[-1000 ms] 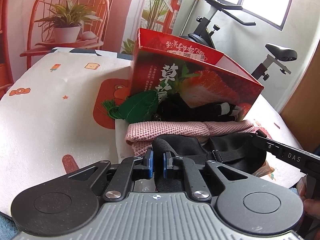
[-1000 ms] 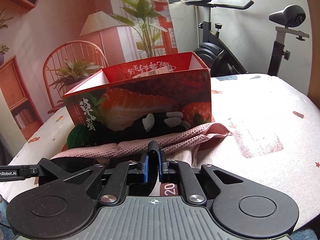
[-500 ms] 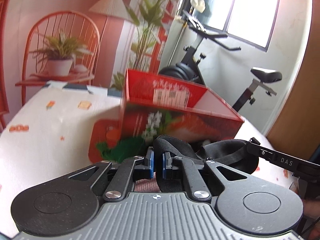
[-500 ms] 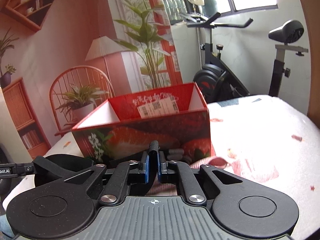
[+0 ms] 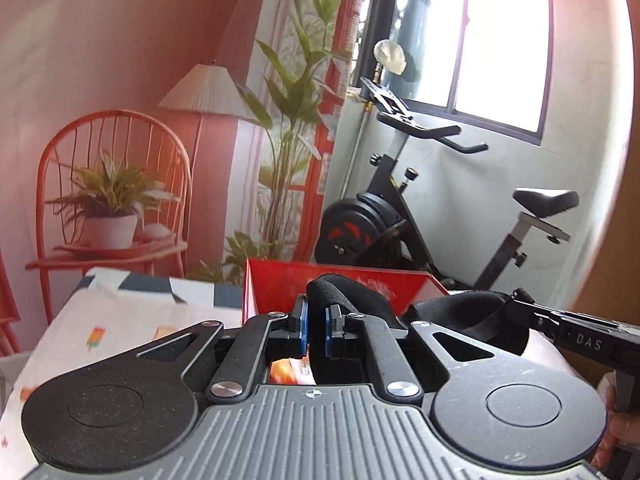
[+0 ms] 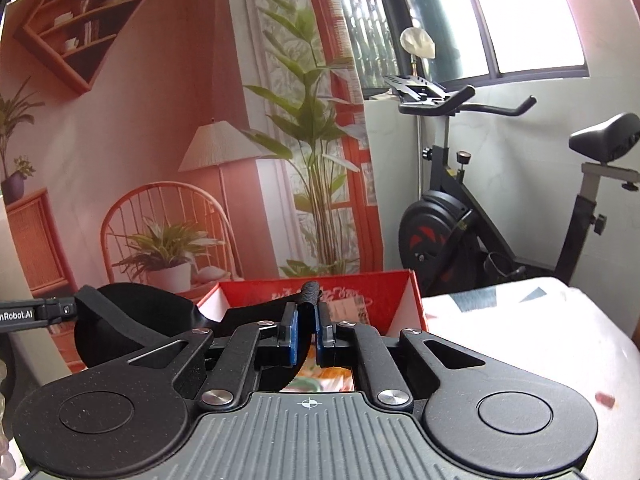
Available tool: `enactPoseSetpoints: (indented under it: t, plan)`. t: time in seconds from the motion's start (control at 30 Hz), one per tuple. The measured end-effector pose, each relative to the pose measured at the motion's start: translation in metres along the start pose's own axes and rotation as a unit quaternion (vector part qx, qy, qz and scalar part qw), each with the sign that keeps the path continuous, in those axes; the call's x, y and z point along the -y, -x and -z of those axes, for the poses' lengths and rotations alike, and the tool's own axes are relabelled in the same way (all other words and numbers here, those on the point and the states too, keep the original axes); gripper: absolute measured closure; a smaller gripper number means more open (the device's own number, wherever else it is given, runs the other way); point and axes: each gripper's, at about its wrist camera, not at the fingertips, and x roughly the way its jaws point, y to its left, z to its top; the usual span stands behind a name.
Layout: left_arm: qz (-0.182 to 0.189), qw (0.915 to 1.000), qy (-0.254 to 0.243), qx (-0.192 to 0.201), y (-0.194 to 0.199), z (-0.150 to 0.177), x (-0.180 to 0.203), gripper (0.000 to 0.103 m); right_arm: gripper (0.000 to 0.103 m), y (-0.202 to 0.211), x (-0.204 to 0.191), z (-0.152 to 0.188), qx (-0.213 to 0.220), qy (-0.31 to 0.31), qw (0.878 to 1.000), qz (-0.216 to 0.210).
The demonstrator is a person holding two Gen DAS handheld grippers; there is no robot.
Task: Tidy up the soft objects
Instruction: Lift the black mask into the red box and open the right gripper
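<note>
Black padded item (image 5: 352, 300), soft, with a strap, possibly an eye mask or brace, is hanging between the two grippers, lifted clear of the desk (image 5: 120, 320). Left gripper (image 5: 316, 330) is pinching a thick foam fold of it between its blue pads; the rounded black body is bulging just right of the left gripper, beside the right tool's arm. Right gripper (image 6: 305, 334) is pressing its pads on a narrow ribbed strap end (image 6: 311, 294); the rest of the item is spreading off to its left. Red box (image 5: 344, 284), open-topped, is sitting just ahead of and below both grippers, its rim showing past the fingertips. Judging the step as carrying the item over the box for dropping in. Risks: the strap grip looks slim, so a tug from the left gripper may be enough to slip it out; a slack middle might be catching the near rim and tipping or shoving the light box; releasing one side early could leave the item draping over the wall rather than landing inside.
</note>
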Motion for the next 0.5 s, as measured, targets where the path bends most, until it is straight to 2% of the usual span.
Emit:
enactPoseSetpoints:
  t: [0.2,0.3,0.5]
  plan:
    - [-0.034,0.9991,-0.020,-0.016,-0.057,-0.016,0.010,0.094,0.096,-0.068,0.006,-0.017,-0.032,0.016,0.999,0.024]
    - [-0.046,0.9972,-0.035,-0.046,-0.087,-0.019,0.012,0.094,0.096,-0.101,0.006,-0.018,-0.060,0.028,0.997,0.035]
    - [-0.038,0.9932,-0.058,-0.093,-0.132,-0.025,0.000,0.094,0.096,-0.148,0.003,-0.018,-0.107,0.066,0.991,0.051]
